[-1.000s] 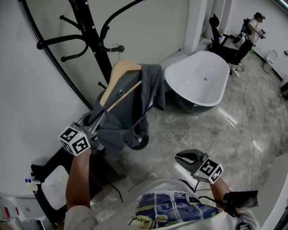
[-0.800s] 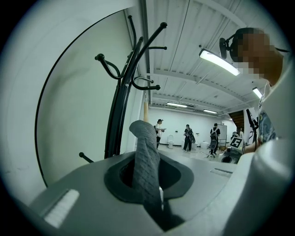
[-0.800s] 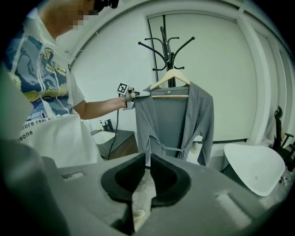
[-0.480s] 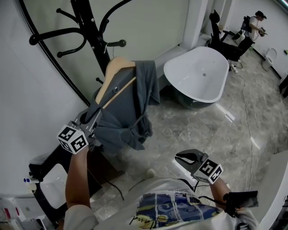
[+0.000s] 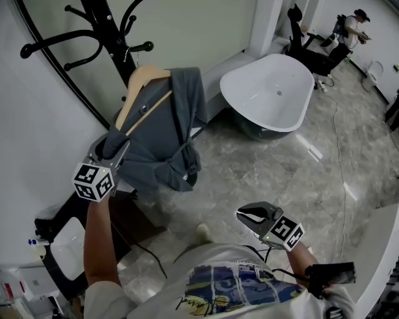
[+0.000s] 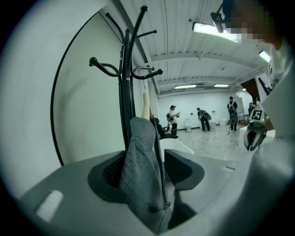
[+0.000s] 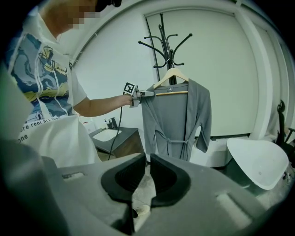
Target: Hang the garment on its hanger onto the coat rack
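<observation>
Grey fabric robe (image 5: 162, 131) hangs from a pale wooden hanger (image 5: 140, 78), whose wire hook sits over a peg of the black metal coat rack (image 5: 103, 19) against the white wall. The robe's belt is tied at the waist and its hem hangs clear of the grey marble floor (image 5: 262, 168). The left gripper (image 5: 111, 146) is at the robe's shoulder, by one end of the hanger. Its jaws are opening: a fold of the grey cloth stands between them, lying against one pad, with the other pad apart from it. The right gripper (image 5: 249, 215) is held low near the person's body, well apart from the robe, its jaws drawn nearly together on nothing. A white oval bathtub (image 5: 249, 78) stands beyond the rack.
</observation>
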The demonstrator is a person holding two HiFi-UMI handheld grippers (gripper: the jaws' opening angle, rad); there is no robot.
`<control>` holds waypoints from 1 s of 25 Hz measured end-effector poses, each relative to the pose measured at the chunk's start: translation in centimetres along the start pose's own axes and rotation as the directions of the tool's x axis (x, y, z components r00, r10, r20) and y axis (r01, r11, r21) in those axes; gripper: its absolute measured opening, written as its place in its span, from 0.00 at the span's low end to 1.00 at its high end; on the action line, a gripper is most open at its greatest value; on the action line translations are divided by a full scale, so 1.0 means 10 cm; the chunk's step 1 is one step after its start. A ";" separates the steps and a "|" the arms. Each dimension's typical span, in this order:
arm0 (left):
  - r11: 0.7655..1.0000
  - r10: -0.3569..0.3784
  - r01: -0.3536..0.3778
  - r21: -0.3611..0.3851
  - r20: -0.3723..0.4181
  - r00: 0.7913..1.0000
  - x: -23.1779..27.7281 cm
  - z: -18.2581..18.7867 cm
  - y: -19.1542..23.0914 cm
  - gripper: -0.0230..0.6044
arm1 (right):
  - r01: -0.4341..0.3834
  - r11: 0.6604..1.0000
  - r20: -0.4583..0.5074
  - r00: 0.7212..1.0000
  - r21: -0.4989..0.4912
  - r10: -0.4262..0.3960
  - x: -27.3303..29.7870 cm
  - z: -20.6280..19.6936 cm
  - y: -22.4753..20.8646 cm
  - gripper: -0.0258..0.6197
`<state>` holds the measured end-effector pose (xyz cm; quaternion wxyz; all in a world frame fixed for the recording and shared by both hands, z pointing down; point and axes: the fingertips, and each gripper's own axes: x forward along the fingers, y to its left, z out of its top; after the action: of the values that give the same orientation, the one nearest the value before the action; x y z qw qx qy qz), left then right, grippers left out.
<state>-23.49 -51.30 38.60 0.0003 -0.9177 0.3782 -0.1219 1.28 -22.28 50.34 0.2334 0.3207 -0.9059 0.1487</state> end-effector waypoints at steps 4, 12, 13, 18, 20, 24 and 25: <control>0.989 0.135 -0.134 0.063 -0.015 0.991 -0.12 0.07 -0.03 0.47 | -0.004 1.000 0.001 1.000 -0.011 0.004 -0.21 -0.13 0.02 0.09; 0.922 0.361 -0.365 0.132 0.055 0.931 -0.64 0.33 -0.43 0.49 | -0.030 0.999 0.015 0.999 -0.015 0.030 -0.69 -0.49 0.11 0.09; 0.924 0.357 -0.363 0.125 0.064 0.932 -0.69 0.35 -0.57 0.47 | -0.034 0.999 0.017 0.999 -0.017 0.035 -0.74 -0.54 0.12 0.09; 0.972 0.234 -0.236 0.018 0.072 0.970 -0.75 0.25 -1.57 0.40 | -0.047 0.999 0.028 0.998 -0.025 0.047 -1.02 -0.74 0.16 0.07; 0.984 0.180 -0.179 -0.017 0.046 0.983 -0.73 0.10 -2.02 0.36 | -0.052 0.998 0.038 0.998 -0.028 0.053 -1.15 -0.81 0.20 0.05; 0.991 0.108 -0.105 -0.086 0.033 0.994 -0.77 -0.06 -2.89 0.24 | -0.062 0.997 0.053 0.996 -0.052 0.065 -1.40 -0.94 0.26 0.04; 0.991 0.090 -0.085 -0.099 0.039 0.995 -0.78 -0.06 -3.11 0.19 | -0.063 0.996 0.057 0.996 -0.056 0.066 -1.46 -0.99 0.26 0.04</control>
<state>-7.43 -23.62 40.33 -0.0307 -0.9016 0.4234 -0.0833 12.83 -8.66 50.82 0.2104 0.2891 -0.9259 0.1221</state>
